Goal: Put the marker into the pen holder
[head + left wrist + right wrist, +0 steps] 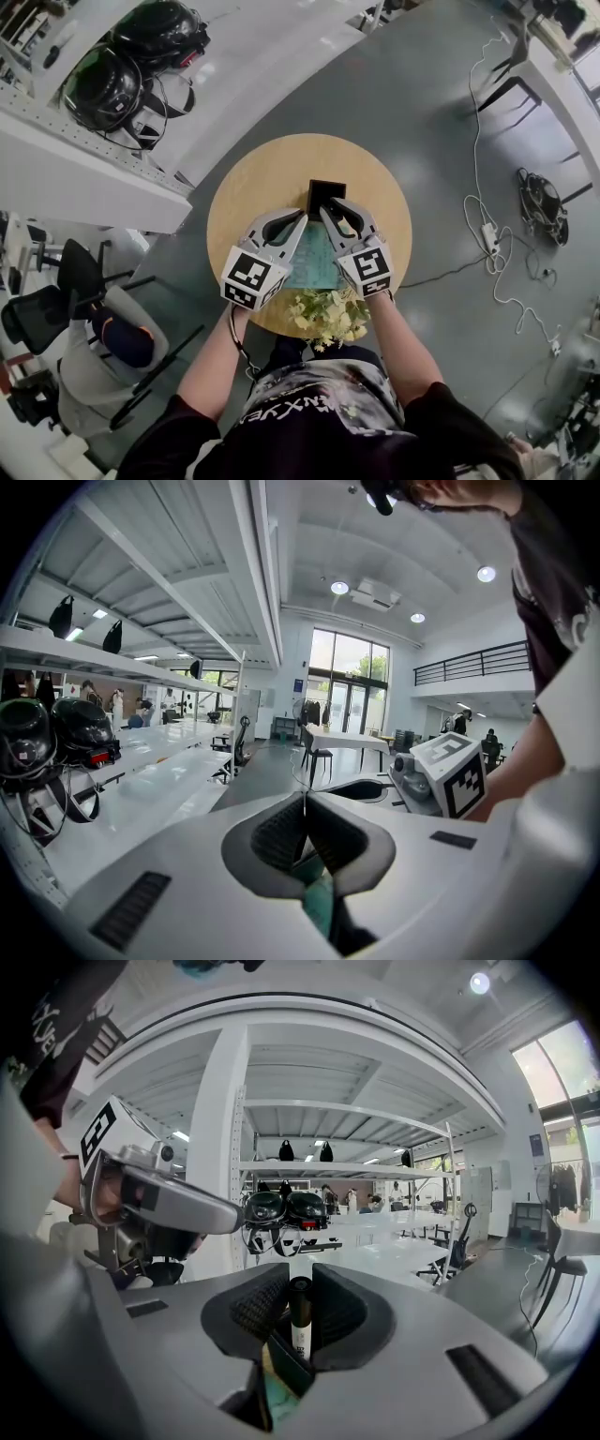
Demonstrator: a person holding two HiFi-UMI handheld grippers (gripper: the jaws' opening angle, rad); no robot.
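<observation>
A marker [300, 1321] with a white body and a black cap stands upright between the pads of my right gripper [300, 1290], which is shut on it. In the head view the right gripper [326, 209] has its tips just at the near side of the black square pen holder [326, 191] on the round wooden table [253, 178]. The marker itself is hidden there. My left gripper [301, 217] lies beside it, tips close to the holder's left corner. In the left gripper view the left gripper [303, 806] is shut, with nothing between its pads.
A teal mat [314, 262] lies under both grippers, and a bunch of pale flowers [328, 314] sits at the table's near edge. Black helmets [131, 56] hang on white shelving at the far left. Office chairs [84, 319] stand left; cables and a fan [542, 202] lie on the floor right.
</observation>
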